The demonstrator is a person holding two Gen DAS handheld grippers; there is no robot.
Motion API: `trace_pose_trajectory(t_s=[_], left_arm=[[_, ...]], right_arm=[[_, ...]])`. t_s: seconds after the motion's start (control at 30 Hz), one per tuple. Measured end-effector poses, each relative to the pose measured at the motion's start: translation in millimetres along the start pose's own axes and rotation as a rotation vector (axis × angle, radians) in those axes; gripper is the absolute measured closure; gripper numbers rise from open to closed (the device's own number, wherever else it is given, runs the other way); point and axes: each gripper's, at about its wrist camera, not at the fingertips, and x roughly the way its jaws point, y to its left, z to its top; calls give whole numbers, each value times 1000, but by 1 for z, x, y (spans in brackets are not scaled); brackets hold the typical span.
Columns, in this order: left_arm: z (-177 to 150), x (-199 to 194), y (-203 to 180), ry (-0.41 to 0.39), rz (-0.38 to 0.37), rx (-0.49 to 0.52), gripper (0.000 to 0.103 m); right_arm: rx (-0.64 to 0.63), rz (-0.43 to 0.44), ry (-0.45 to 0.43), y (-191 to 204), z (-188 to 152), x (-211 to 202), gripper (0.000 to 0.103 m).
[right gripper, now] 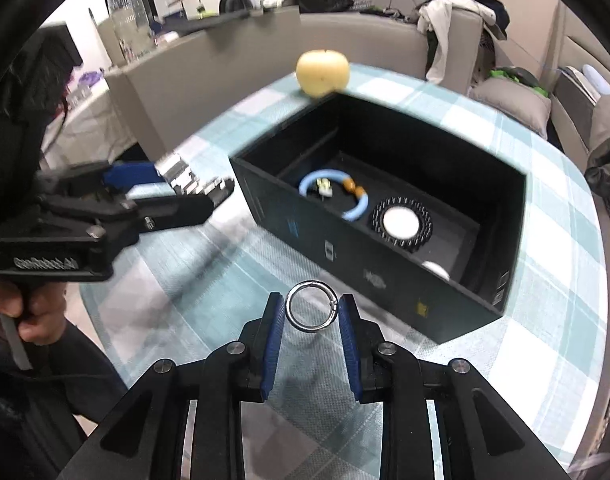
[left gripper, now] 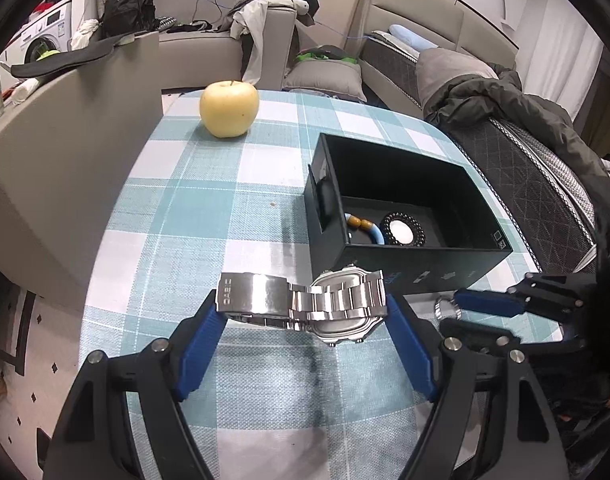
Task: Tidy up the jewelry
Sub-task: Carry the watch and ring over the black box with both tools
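In the left wrist view, the left gripper (left gripper: 305,308) clamps a silver metal watch (left gripper: 305,304) between its blue pads at lower centre of the frame; the clasp shows "CASIO" stamped sideways, and the case back faces the camera. Just above and to the right of the watch sits an open black box (left gripper: 405,276) on a teal-and-white checked tablecloth (left gripper: 193,208). Inside the box lie a light-blue bracelet with amber beads (left gripper: 365,226) and a ring of black beads (left gripper: 402,231) around a white disc. Small printed labels run along the box's near wall, too small to read. A yellow apple (left gripper: 229,108) stands on the cloth in the upper left of the frame. In the right wrist view, the right gripper (right gripper: 311,312) pinches a plain silver ring (right gripper: 311,307) upright between its blue pads at lower centre, just in front of the box's near wall (right gripper: 345,256). At the left edge of that view the left gripper's black body carries white lettering too blurred to read, gripped by a bare hand (right gripper: 37,312).
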Motion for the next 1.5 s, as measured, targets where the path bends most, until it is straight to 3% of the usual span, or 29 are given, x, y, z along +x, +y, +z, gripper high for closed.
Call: trace_pose_trajectory(t_s=[0.3, 0.77, 0.97, 1.5], left_arm=[[6, -18, -1, -73, -14, -8, 27], [29, -34, -2, -199, -48, -21, 27], [42, -26, -9, -225, -67, -14, 27], [54, 19, -48, -124, -86, 72, 27]], right_arm=[[58, 37, -163, 0, 3, -37, 77], [203, -24, -324, -39, 13, -62, 77], [291, -61, -331, -66, 13, -64, 77], [307, -81, -254, -71, 21, -37, 76]])
